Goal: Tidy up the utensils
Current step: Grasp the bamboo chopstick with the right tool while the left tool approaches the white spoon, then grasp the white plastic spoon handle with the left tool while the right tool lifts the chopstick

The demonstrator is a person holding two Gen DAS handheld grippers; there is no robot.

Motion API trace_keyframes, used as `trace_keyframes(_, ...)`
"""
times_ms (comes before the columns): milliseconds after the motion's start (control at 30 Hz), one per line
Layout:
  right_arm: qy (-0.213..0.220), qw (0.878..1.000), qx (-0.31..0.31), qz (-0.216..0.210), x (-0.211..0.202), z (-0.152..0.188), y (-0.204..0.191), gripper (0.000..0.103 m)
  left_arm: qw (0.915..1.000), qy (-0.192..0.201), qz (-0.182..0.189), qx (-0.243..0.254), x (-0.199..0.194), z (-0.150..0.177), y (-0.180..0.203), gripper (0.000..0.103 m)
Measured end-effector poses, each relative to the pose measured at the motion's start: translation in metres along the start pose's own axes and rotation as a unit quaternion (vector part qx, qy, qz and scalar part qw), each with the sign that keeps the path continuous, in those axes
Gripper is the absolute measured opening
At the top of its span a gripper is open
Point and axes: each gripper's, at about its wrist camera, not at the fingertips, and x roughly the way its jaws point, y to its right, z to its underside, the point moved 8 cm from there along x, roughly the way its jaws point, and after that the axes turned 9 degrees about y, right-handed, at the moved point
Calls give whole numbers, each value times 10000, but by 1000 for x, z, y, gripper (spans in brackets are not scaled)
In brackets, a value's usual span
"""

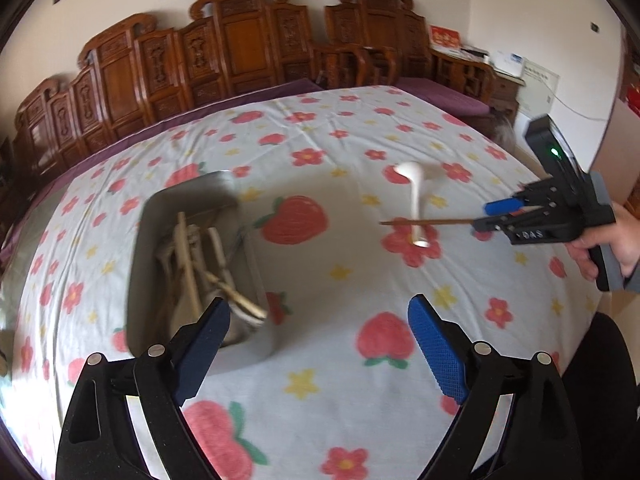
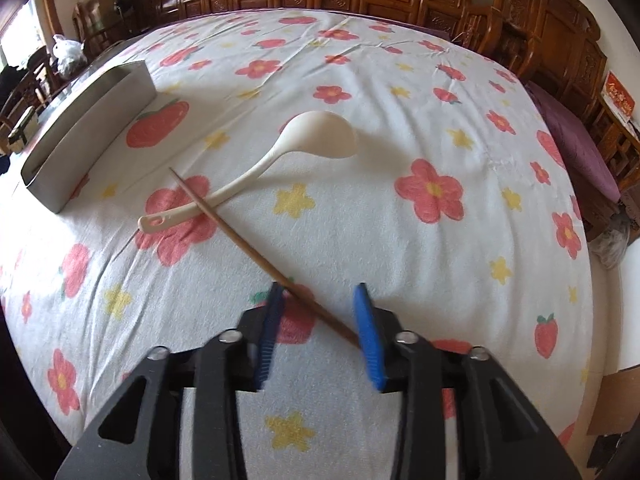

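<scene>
Steel tray [image 1: 256,344] sits at nine o'clock on the strawberry-print cloth [image 1: 340,132], wooden utensils [image 1: 188,264] piled inside. Left gripper [image 1: 320,344] stands wide apart with nothing between its blue pads, beside the tray's near end. Toward three o'clock, the right gripper [image 2: 318,328] is partly closed around a brown chopstick [image 2: 240,240]; I cannot tell if it pinches. That stick crosses a white ladle [image 2: 320,136].

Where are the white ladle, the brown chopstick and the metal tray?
white ladle [image 2: 324,136]: right wrist view, on its bowl.
brown chopstick [image 2: 224,224]: right wrist view, mid-shaft, just past the ladle's handle.
metal tray [image 1: 138,248]: left wrist view, on its left wall.
</scene>
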Motion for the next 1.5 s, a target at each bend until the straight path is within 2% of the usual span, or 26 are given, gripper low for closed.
trace_keyframes(400,-115,9984,-269,-492,-20,24,-23,6,9995,-153,220,155,10,-3,47,87)
trace_keyframes(633,373,9978,106,-541,-54,19,-28,6,9988,-347,318,135,29,-6,56,87)
trace_keyframes(867,770,9960,449,-94,-76,10,-7,6,9981,-480,289,241,58,-23,63,87)
trace_keyframes(1133,732,9917,1044,195,-67,21,37,6,9963,-651,354,425,102,-45,86,87)
trace_keyframes(1333,656,9879,1402,112,-56,27,50,6,9937,-834,309,678,140,-53,106,85)
trace_keyframes(1500,681,9860,1518,99,-55,27,56,6,9931,-955,259,632,160,-60,111,83)
